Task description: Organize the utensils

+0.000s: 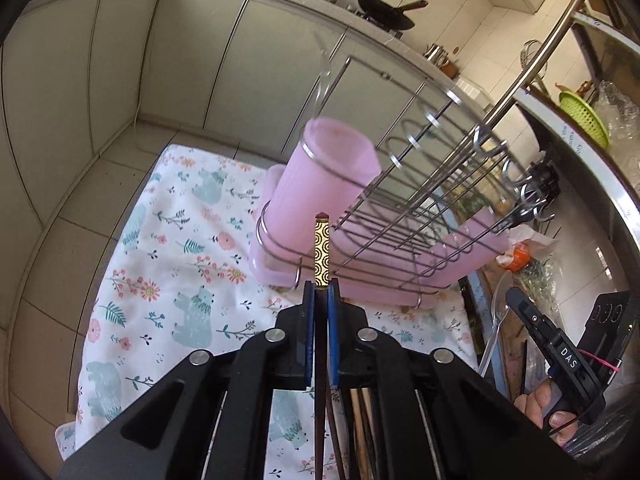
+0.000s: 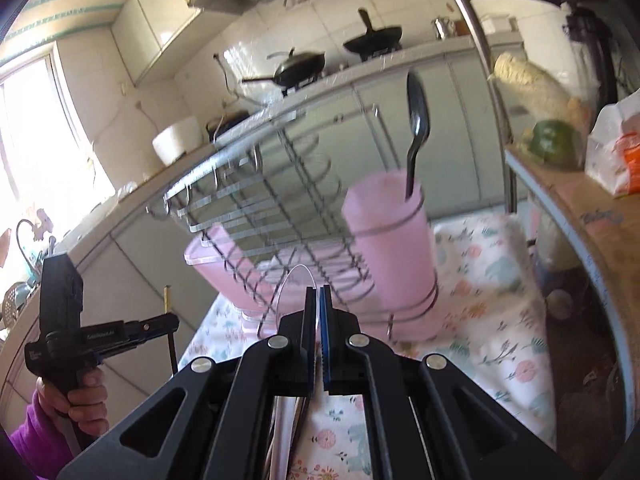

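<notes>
A pink utensil cup (image 1: 328, 176) sits in the wire ring at the end of a metal dish rack (image 1: 432, 184) with a pink drip tray. My left gripper (image 1: 321, 286) is shut on a dark chopstick with a gold patterned end (image 1: 322, 252), held upright just in front of the cup. My right gripper (image 2: 319, 292) is shut on a clear plastic spoon (image 2: 294, 280), its bowl sticking out before the rack. The cup (image 2: 388, 240) holds a black spoon (image 2: 417, 128). The right gripper and clear spoon (image 1: 500, 312) also show at the right of the left wrist view.
The rack stands on a floral cloth (image 1: 172, 280). More chopsticks (image 1: 360, 432) lie under the left gripper. Kitchen cabinets and a counter with woks (image 1: 384, 8) lie behind. A shelf edge with a green basket (image 1: 584, 120) and bags is at the right.
</notes>
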A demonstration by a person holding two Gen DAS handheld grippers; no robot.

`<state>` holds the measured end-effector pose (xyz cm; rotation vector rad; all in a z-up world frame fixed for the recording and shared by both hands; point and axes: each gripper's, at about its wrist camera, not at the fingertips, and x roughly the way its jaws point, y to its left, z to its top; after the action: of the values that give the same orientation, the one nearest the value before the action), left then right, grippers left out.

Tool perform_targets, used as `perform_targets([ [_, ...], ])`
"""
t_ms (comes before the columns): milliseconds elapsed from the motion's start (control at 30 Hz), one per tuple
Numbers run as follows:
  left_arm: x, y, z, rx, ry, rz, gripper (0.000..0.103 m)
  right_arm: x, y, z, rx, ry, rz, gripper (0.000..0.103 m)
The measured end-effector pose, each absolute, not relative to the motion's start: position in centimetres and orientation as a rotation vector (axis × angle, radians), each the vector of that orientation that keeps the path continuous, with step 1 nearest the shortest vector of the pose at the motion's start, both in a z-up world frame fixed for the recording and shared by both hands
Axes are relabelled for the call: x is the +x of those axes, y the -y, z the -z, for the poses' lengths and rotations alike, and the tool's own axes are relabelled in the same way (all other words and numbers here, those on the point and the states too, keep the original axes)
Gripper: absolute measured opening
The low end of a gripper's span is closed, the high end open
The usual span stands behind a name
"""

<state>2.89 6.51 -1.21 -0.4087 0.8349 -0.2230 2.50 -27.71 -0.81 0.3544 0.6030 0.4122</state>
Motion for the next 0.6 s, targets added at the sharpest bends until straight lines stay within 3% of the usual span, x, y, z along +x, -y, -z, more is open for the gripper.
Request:
perform_targets([
  [600,1.0,-7.4,-5.6,-0.41,-0.633,0.274,0.005,-0.2,33.6,-7.9,0.401,-0.245,-0.206,0.002],
])
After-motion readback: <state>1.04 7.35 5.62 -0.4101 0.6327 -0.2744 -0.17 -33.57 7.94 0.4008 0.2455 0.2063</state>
